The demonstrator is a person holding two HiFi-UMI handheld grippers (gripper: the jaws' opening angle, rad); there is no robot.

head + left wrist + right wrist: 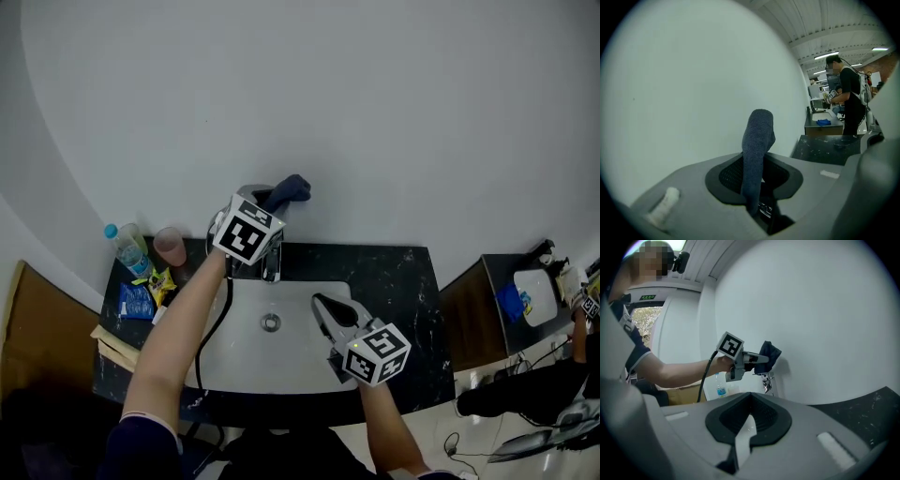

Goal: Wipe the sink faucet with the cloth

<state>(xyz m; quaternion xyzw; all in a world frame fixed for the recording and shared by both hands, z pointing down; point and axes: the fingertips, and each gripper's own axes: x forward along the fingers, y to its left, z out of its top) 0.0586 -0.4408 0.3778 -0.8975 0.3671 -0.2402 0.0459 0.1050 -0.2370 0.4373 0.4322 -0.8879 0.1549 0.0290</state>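
Observation:
My left gripper (273, 201) is shut on a dark blue cloth (291, 189), held up against the white wall just above the chrome faucet (272, 263). In the left gripper view the cloth (757, 145) stands up from between the jaws as a rolled strip. The right gripper view shows the left gripper (752, 358) with the cloth (769, 354) bunched over the faucet (767, 382). My right gripper (320, 303) hovers over the white sink basin (246, 354), right of the drain, its jaws shut with nothing between them (741, 439).
A water bottle (127, 247), a pink cup (171, 246) and snack packets (141, 296) crowd the left end of the black countertop (398, 281). A low side cabinet (511, 300) stands at the right. A person (849, 93) stands far off.

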